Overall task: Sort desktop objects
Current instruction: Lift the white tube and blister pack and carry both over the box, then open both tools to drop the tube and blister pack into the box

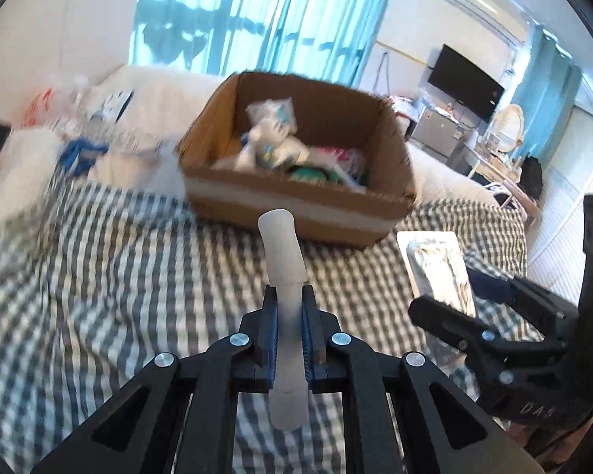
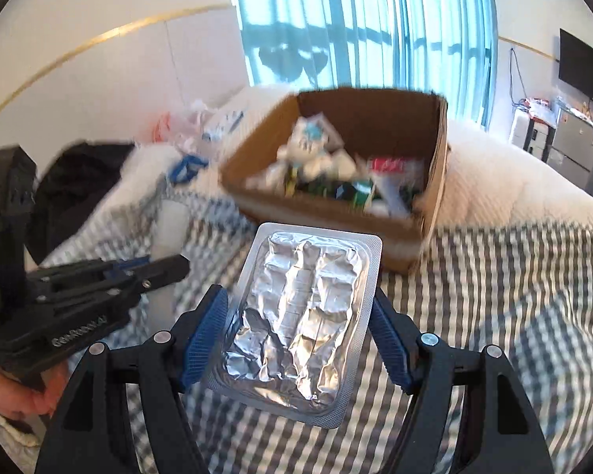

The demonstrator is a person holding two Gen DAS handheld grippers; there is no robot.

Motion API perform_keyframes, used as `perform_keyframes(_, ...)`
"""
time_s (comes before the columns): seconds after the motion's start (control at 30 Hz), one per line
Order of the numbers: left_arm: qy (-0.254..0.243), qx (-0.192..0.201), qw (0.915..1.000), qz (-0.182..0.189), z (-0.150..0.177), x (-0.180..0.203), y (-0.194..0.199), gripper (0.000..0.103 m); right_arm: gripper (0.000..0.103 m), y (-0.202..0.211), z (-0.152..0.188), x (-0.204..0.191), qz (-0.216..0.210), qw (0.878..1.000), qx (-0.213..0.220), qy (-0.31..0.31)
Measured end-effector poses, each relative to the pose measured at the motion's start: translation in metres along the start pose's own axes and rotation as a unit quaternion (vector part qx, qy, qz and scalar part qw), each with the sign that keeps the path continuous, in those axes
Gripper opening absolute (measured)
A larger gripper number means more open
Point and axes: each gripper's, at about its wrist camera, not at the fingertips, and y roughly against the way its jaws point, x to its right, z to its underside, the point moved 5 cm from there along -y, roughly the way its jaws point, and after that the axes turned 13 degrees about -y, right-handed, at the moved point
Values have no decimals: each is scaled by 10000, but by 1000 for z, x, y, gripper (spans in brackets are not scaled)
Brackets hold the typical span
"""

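My left gripper (image 1: 289, 296) is shut on a pale beige tube (image 1: 282, 249) that sticks up and forward above the checked bedspread. My right gripper (image 2: 300, 308) is shut on a silver foil blister pack (image 2: 300, 316), held by its two long edges. Both are held in front of an open cardboard box (image 1: 296, 205) that holds several packets and wrappers; the box also shows in the right wrist view (image 2: 435, 205). The right gripper with the foil pack (image 1: 439, 264) shows at the right of the left wrist view. The left gripper (image 2: 154, 268) shows at the left of the right wrist view.
A grey and white checked bedspread (image 1: 99, 276) covers the bed. White pillows and plastic bags with a blue item (image 1: 79, 150) lie left of the box. A dark bag (image 2: 79, 181) sits at far left. A TV (image 1: 468, 83) and furniture stand at the far right.
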Motion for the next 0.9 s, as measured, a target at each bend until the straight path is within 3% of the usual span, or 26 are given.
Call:
perform_keyframes(0.1,-36,180,9998,-1,-32,0,-1,10,71,7,-33,7,-202,9995,187,-149)
perform_keyframes(0.27,-301,377,9988,-121,-87,2,-12,10,71,3,-92,18,-47,9981,605,-54)
perform_keyframes(0.43,-507,412,9973,-323,-130,-1,-41,10,71,-39,-133,35,70,9985,503,-212)
perform_keyframes(0.67,-746,346,9955,-475,-159,-11,-92,10,71,-95,-151,56,193,9987,343,-333)
perform_keyframes(0.9,-688,275,9966,-363,-163,-14,-129,10,72,-112,-154,71,263,9981,274,-485)
